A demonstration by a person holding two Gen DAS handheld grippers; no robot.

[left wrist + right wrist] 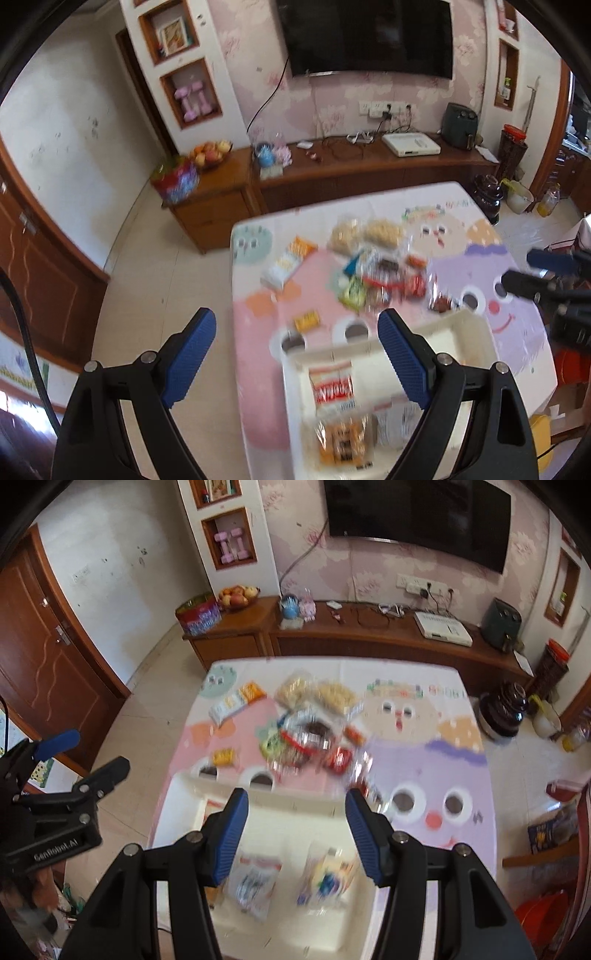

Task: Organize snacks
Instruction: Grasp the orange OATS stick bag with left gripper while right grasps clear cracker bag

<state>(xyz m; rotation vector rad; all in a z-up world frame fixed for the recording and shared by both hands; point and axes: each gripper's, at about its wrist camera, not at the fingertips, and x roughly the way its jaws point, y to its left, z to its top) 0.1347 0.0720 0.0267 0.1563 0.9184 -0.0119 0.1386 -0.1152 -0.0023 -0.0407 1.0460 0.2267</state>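
Note:
A white tray (461,332) stands at the near edge of the table. It holds a red-and-white packet (332,387), an orange packet (343,439) and a silvery one. My left gripper (297,314) hangs open and empty above the tray's left end. My right gripper (297,797) is also open and empty, above the tray (288,834) and two packets (255,882) in it. Beyond the tray lies a loose snack pile (376,273), an orange-white box (288,262) and a small yellow packet (306,319). Each gripper shows at the edge of the other's view, the left gripper (101,749) and the right gripper (517,269).
The table wears a pastel cartoon cloth (424,760). Behind it runs a wooden TV cabinet (369,635) with a fruit bowl (238,596), a tin (197,618) and an air fryer (504,622). A dark jar (502,712) stands on the tiled floor at the right.

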